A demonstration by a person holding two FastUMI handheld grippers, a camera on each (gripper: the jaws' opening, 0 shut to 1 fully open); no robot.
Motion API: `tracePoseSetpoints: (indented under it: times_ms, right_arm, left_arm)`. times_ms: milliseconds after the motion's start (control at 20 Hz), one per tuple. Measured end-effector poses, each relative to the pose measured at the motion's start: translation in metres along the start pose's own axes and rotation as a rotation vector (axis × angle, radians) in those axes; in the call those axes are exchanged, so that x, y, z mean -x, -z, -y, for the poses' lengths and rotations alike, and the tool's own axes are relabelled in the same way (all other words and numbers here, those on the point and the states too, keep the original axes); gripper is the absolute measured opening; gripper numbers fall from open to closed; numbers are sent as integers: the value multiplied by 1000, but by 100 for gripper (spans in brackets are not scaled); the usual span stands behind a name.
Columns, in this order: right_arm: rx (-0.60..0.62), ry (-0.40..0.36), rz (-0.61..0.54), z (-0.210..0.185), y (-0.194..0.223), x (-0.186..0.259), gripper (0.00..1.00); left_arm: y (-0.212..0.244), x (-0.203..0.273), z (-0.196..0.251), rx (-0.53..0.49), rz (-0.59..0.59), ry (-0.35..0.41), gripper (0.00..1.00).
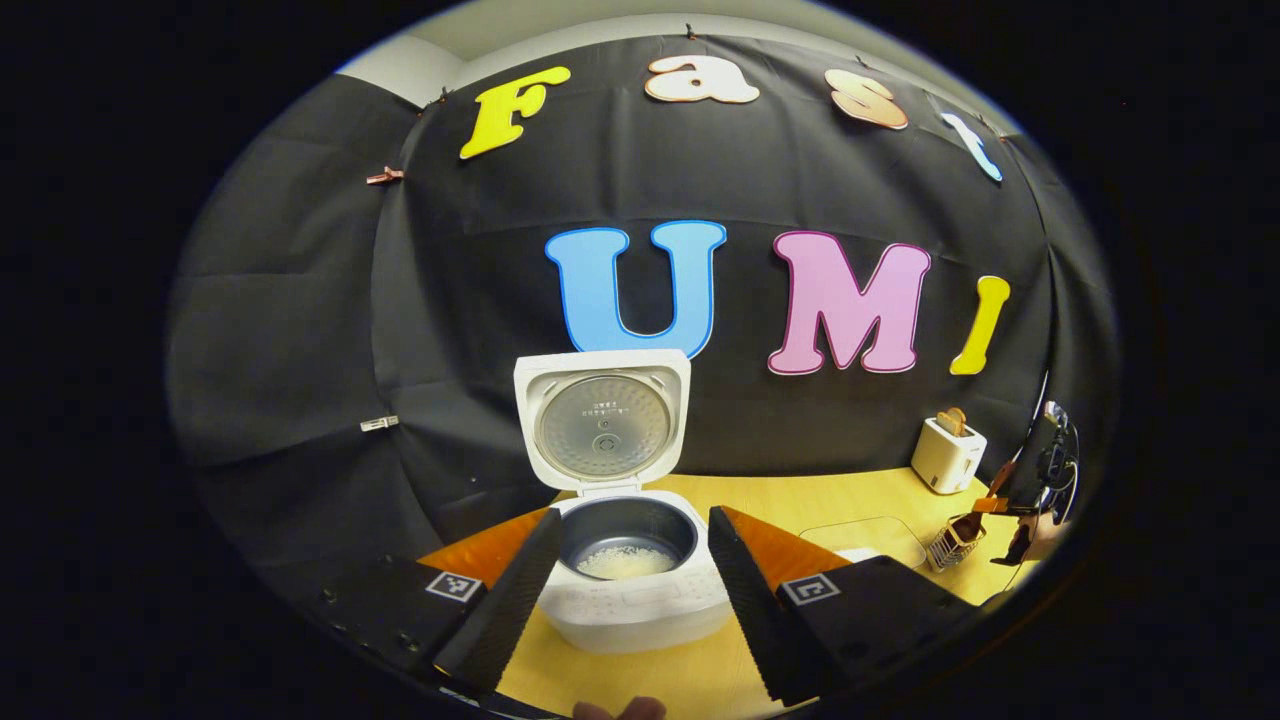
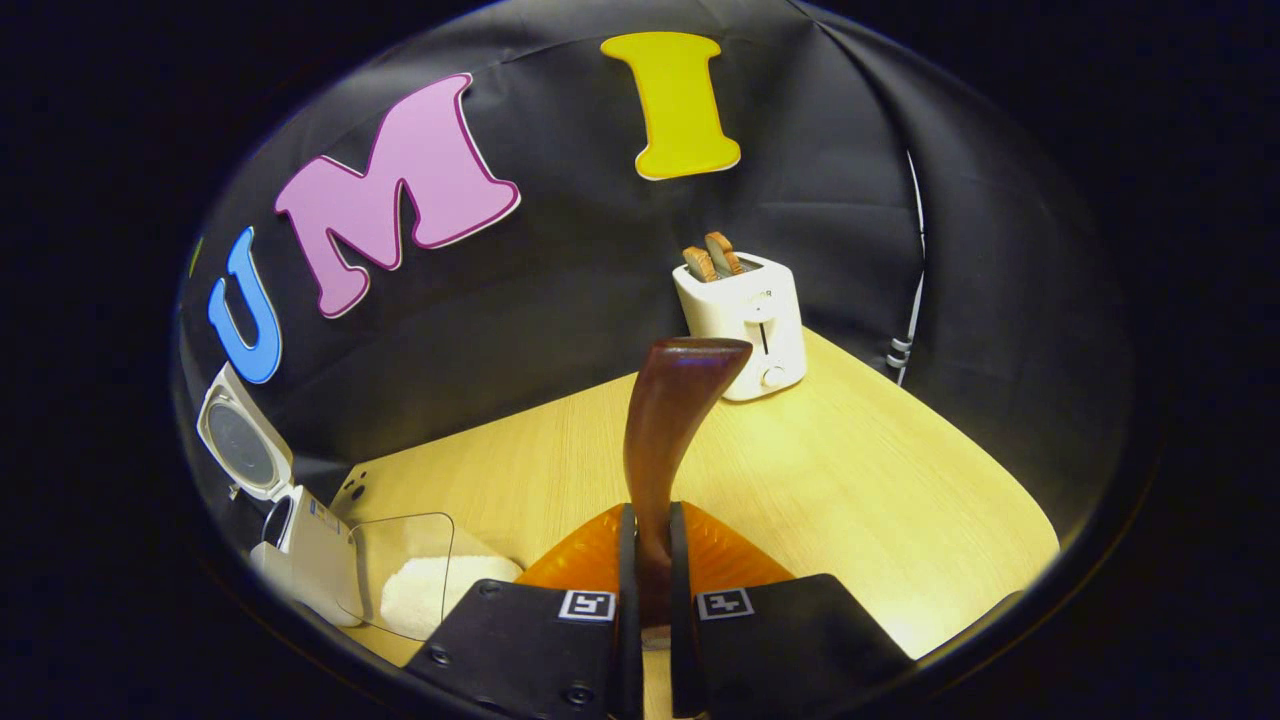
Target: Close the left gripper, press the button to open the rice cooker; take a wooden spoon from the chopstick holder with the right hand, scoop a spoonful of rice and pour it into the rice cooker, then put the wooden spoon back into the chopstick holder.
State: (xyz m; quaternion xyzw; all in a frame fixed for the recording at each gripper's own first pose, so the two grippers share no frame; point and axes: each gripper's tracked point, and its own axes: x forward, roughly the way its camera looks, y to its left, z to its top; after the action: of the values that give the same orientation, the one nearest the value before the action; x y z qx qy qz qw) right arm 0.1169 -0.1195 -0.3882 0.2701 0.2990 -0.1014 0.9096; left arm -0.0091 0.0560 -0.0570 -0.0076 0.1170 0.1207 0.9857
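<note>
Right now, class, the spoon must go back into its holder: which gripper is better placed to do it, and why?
The right gripper. Both its fingers are clamped on the wooden spoon. The left gripper is open and empty in front of the rice cooker, with the chopstick holder well off to its side.

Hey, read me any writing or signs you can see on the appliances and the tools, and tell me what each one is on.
Rice cooker lid: embossed lines, too small to read.
Toaster: small front mark, blurred, unreadable.
Left tool, right tool: square black-and-white code tags, no words.
</note>
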Motion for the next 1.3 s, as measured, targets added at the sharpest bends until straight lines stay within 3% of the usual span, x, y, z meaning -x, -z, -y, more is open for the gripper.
tracePoseSetpoints:
  times_ms: [300, 350, 400, 450, 500, 550, 600, 900, 1150, 1300]
  right_arm:
    - [-26, 37, -27, 9, 3, 2, 20]
    - [-32, 46, -26, 11, 1, 4, 7]
    - [-32, 59, -30, 15, 0, 6, 14]
    - [-33, 60, -32, 17, 0, 9, 39]
    - [-34, 64, -36, 17, 0, 10, 41]
    - [-33, 69, -38, 21, 1, 13, 31]
    - [-37, 71, -39, 21, 0, 19, 53]
    - [-70, 65, -18, 17, -5, 63, 63]
    - [-13, -29, 7, -13, -12, 105, 64]
    - [52, -90, 9, -41, -11, 131, 70]
  left_arm:
    - [-2, -9, 14, 8, 4, 39, 93]
    - [-2, -11, 14, 10, 7, 43, 93]
    - [-3, -13, 15, 13, 9, 48, 93]
    - [-4, -14, 15, 17, 13, 52, 93]
    - [-6, -15, 16, 19, 17, 57, 93]
    - [-7, -17, 16, 21, 20, 63, 93]
    - [-9, -19, 16, 21, 26, 68, 93]
    - [-22, -28, 17, 22, 69, 102, 93]
    - [-58, -45, 11, 15, 129, 117, 93]
    - [-87, -68, 1, 0, 165, 117, 93]
